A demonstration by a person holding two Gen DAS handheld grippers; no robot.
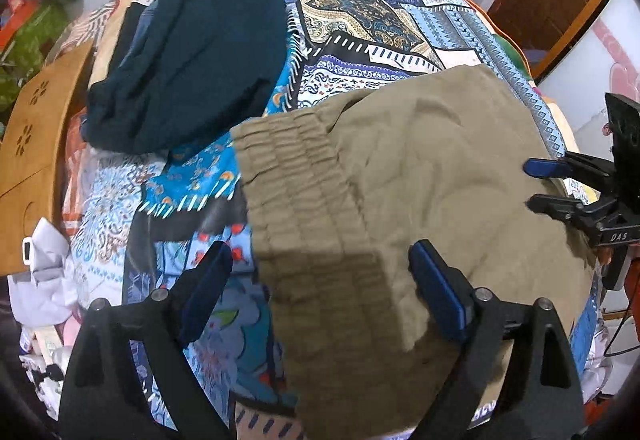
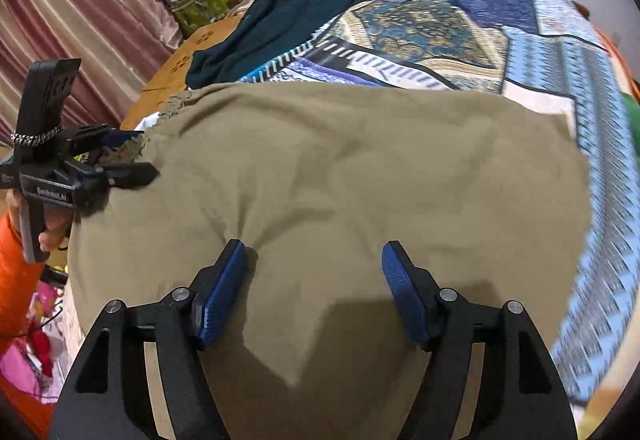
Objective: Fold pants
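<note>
Left gripper (image 1: pixel 320 260): jaws spread wide, hanging above the gathered waistband (image 1: pixel 296 176) of the khaki pants (image 1: pixel 420 180); nothing pinched between the blue pads.
Right gripper (image 2: pixel 314 260): jaws apart over the khaki cloth; the left pad (image 2: pixel 224 292) sits by a small pucker in it, with no grip.
Pants: spread flat on the bed, waistband toward the left gripper.
Surface: bed under a patchwork bedspread (image 1: pixel 380 20) in blue, cream and black.
Room: pink curtain (image 2: pixel 80 8), wooden board (image 1: pixel 36 144), white wall, clutter beside the bed.
Count: two grippers; two garments, the khaki pants and one dark teal garment (image 1: pixel 200 56) lying beyond them.
</note>
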